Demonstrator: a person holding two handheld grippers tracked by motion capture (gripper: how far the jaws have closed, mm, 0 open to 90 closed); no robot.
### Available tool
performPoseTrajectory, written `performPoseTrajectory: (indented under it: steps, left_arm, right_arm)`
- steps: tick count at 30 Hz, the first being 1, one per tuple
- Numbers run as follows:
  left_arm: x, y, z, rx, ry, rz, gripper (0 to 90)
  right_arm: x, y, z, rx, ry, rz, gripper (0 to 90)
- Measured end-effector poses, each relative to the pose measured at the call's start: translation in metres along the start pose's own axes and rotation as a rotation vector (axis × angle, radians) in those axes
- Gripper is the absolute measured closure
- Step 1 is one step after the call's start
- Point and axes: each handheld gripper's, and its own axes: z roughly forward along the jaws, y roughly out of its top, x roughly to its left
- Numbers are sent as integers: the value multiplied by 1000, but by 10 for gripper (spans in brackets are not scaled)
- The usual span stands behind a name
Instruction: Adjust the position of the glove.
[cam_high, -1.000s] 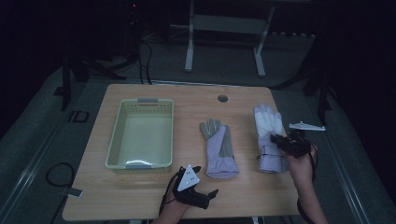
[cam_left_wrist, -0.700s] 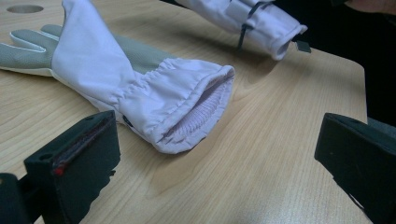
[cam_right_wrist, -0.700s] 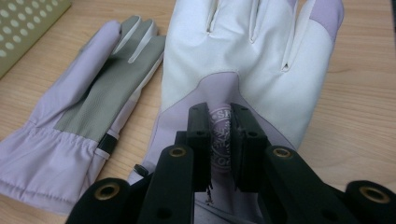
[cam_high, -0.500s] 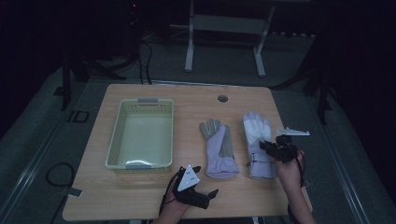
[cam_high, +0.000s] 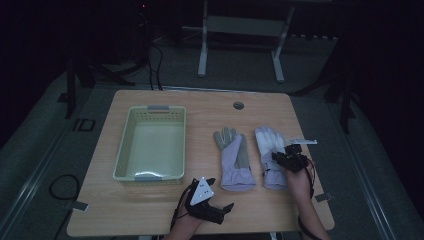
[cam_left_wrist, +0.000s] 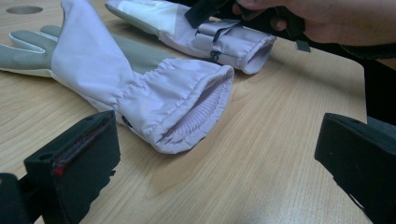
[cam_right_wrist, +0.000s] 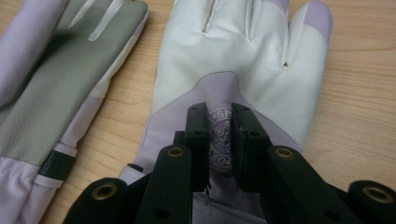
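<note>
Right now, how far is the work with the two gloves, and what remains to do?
Little looks done: the basket holds nothing. In hand: the right gripper pinches the fabric of the right glove, which lies flat on the table. The left gripper rests open near the cuff of the left glove. Left, probably: lifting both gloves and placing them in the basket.
</note>
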Motion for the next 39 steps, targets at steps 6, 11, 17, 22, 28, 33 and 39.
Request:
performPoseTrajectory:
  steps: [6, 11, 17, 22, 28, 33, 39]
  left_arm:
    - [0, 0, 0, 0, 0, 0, 3]
    - [0, 0, 0, 0, -1, -1, 3]
    - [0, 0, 0, -1, -2, -2, 3]
    - [0, 0, 0, -1, -2, -2, 3]
    - [0, 0, 0, 0, -2, -1, 3]
    - [0, 0, 0, 0, -1, -2, 3]
    - [1, 0, 0, 0, 0, -4, 3]
  right_arm:
    - [-1, 2, -6, -30, 19, -17, 681]
    - [-10, 8, -19, -73, 24, -50, 617]
    - [-20, 9, -21, -82, 74, -64, 527]
    - [-25, 0, -12, -50, 101, -72, 501]
    - [-26, -12, 4, 0, 130, -75, 568]
    - [-26, -15, 5, -4, 144, -54, 685]
    - [-23, -12, -5, -41, 128, -28, 792]
